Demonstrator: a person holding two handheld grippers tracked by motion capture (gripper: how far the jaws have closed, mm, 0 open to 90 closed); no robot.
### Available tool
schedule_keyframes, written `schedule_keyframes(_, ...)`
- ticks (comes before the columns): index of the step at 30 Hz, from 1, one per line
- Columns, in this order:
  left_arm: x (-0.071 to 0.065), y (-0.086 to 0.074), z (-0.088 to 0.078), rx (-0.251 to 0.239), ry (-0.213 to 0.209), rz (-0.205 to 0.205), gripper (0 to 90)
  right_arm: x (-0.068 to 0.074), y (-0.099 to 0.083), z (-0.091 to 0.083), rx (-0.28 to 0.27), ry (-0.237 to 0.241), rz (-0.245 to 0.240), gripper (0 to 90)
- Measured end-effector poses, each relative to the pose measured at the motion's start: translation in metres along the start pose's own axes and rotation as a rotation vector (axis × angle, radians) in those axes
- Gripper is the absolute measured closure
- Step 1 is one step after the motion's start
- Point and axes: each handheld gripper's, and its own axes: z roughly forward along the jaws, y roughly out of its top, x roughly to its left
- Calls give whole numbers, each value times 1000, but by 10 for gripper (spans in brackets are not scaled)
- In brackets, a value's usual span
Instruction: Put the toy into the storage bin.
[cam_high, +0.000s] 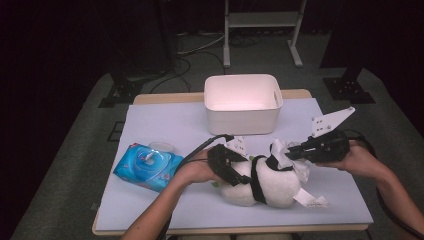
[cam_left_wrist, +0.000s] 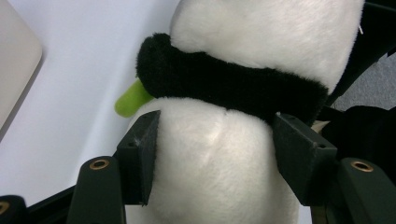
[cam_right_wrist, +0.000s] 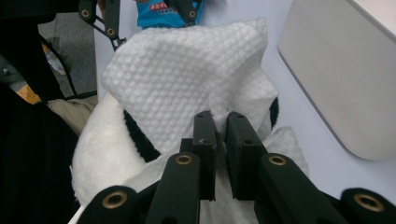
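The plump black-and-white plush panda toy (cam_high: 267, 182) lies on its side near the front edge of the pale lilac table mat (cam_high: 165, 125), between my two hands. My left gripper (cam_high: 231, 169) is clamped around its white belly: in the left gripper view both black pads (cam_left_wrist: 140, 154) press into the fur on either side, just below the black band of plush, with a little lime-green nub (cam_left_wrist: 130, 100) poking out past it. My right gripper (cam_high: 295, 151) comes in from the right with its jaws pinched nearly together on a white, waffle-textured wet wipe (cam_right_wrist: 187, 77), and that wipe is draped over the panda, touching its fur; in the high view it sits bunched at the upper side of the toy. A white fabric tag (cam_high: 314, 201) sticks out from the toy's right end onto the mat.

To the left of my left forearm, a blue soft pack of wet wipes (cam_high: 147, 166) lies flat on the mat, well apart from the panda. Behind the toy, toward the far edge of the mat, stands a white rectangular plastic bin (cam_high: 243, 111), open at the top.
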Motion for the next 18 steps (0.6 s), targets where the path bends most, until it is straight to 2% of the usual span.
schedule_keyframes(3,0,1,1,3,6,-3,365,2,-1,-1,11,-2,-6,819)
schedule_keyframes(6,1,1,2,2,14,-19,367,4,-3,-2,11,17,-3,819)
schedule_keyframes(11,2,5,5,14,19,-12,367,7,-5,0,34,33,-12,819)
schedule_keyframes(15,3,7,7,12,24,-24,365,8,-7,-1,23,56,-7,819)
schedule_keyframes(18,1,9,9,13,23,-18,356,8,-8,0,47,46,-17,819)
